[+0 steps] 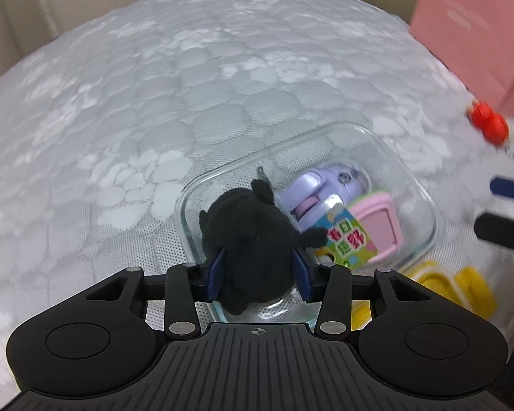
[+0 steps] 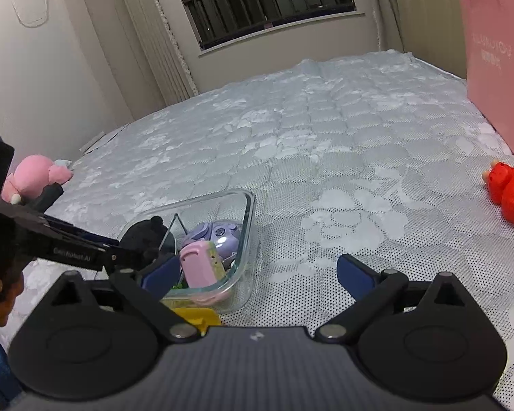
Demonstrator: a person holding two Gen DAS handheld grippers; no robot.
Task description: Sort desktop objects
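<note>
My left gripper (image 1: 258,274) is shut on a black plush toy (image 1: 250,239) and holds it over the near corner of a clear glass container (image 1: 425,205). The container holds a purple toy (image 1: 325,188), a pink case (image 1: 383,226) and a small colourful packet (image 1: 349,243). In the right wrist view the container (image 2: 250,219) sits to the left with the black plush (image 2: 147,231) and the left gripper reaching in. My right gripper (image 2: 257,274) is open and empty above the bedspread. A red toy (image 2: 510,191) lies at the right, also in the left wrist view (image 1: 488,123).
A pink paper bag (image 2: 497,68) stands at the right edge. A pink plush (image 2: 34,174) lies at the far left. A yellow object (image 1: 455,287) lies just beside the container's near side. The surface is a white patterned bedspread (image 2: 325,144), with a window and wall behind.
</note>
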